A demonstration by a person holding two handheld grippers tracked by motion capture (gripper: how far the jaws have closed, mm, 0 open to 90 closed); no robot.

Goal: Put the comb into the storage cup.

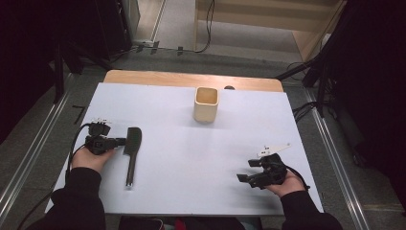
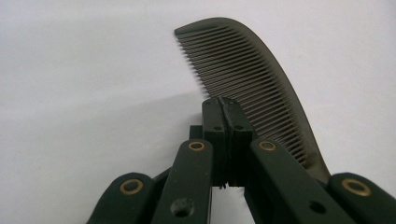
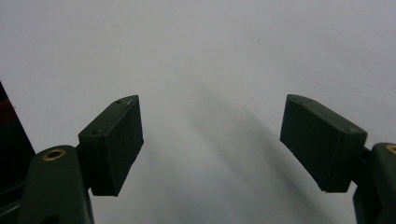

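A tan square cup (image 1: 206,104) stands alone in the upper middle of the white bench (image 1: 191,163), well apart from both my hands, with nothing between it and the comb (image 1: 132,143). The comb lies at the left of the high view, its toothed head just beside my left claw (image 1: 120,142) and its thin handle running down toward the bench's near edge. From above it could pass for a small cleaver; my left claw's own view shows the fine teeth and curved back (image 2: 252,70). There my left claw (image 2: 223,105) is clenched, pads pressed together, with the comb just behind the tips; I cannot tell whether they touch it. The comb's handle is cut off behind the claw's arms. My right claw (image 3: 210,140) is released, jaws wide over bare white surface; in the high view it sits at the lower right (image 1: 242,178).
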